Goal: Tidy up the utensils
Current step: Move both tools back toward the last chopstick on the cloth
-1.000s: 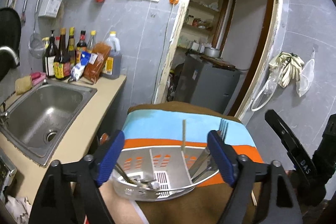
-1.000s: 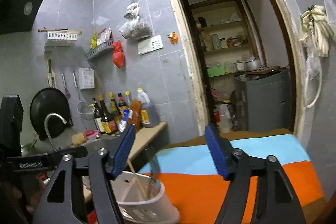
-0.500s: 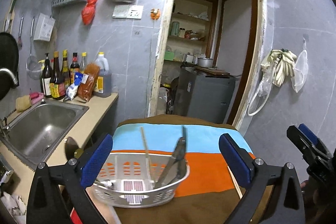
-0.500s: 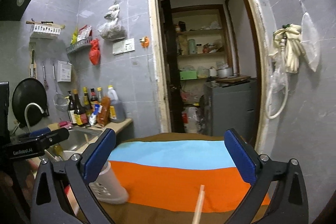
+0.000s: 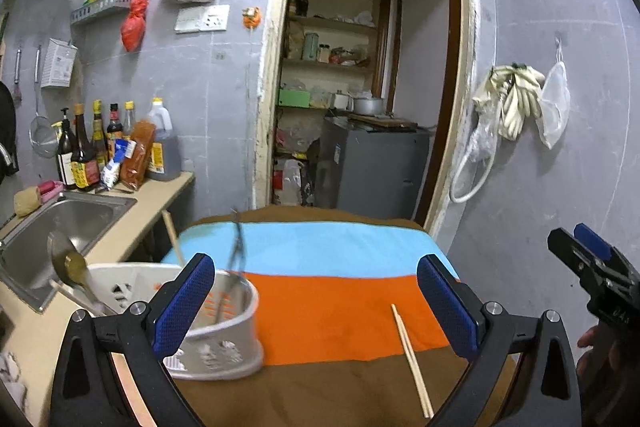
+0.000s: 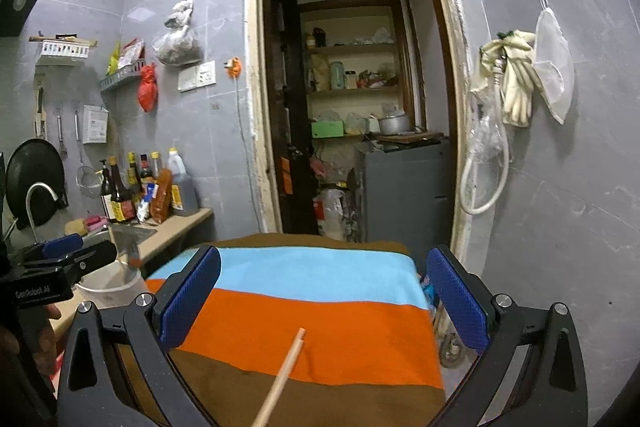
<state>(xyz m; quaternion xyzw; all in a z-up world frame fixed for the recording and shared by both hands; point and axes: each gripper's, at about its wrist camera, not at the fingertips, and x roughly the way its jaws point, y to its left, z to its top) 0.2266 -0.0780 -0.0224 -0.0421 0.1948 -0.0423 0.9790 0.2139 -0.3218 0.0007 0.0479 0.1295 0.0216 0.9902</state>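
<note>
A white utensil basket (image 5: 216, 343) stands at the left edge of the striped cloth (image 5: 344, 291), holding a spoon (image 5: 74, 265), a fork (image 5: 236, 251) and a chopstick (image 5: 173, 238); it also shows in the right wrist view (image 6: 108, 285). A loose wooden chopstick (image 5: 412, 359) lies on the cloth to the right, also seen close in the right wrist view (image 6: 282, 379). My left gripper (image 5: 316, 303) is open and empty, above the cloth right of the basket. My right gripper (image 6: 324, 301) is open and empty above the chopstick.
A steel sink (image 5: 56, 231) and counter with sauce bottles (image 5: 112, 151) lie at the left. A doorway (image 5: 360, 87) to a pantry with a grey cabinet (image 5: 372, 171) is straight ahead. Gloves and a hose (image 5: 508, 107) hang on the right wall.
Both grippers have pulled back and opened wider. The basket has shifted from between my left fingers to the left side. The loose chopstick has come into view on the cloth.
</note>
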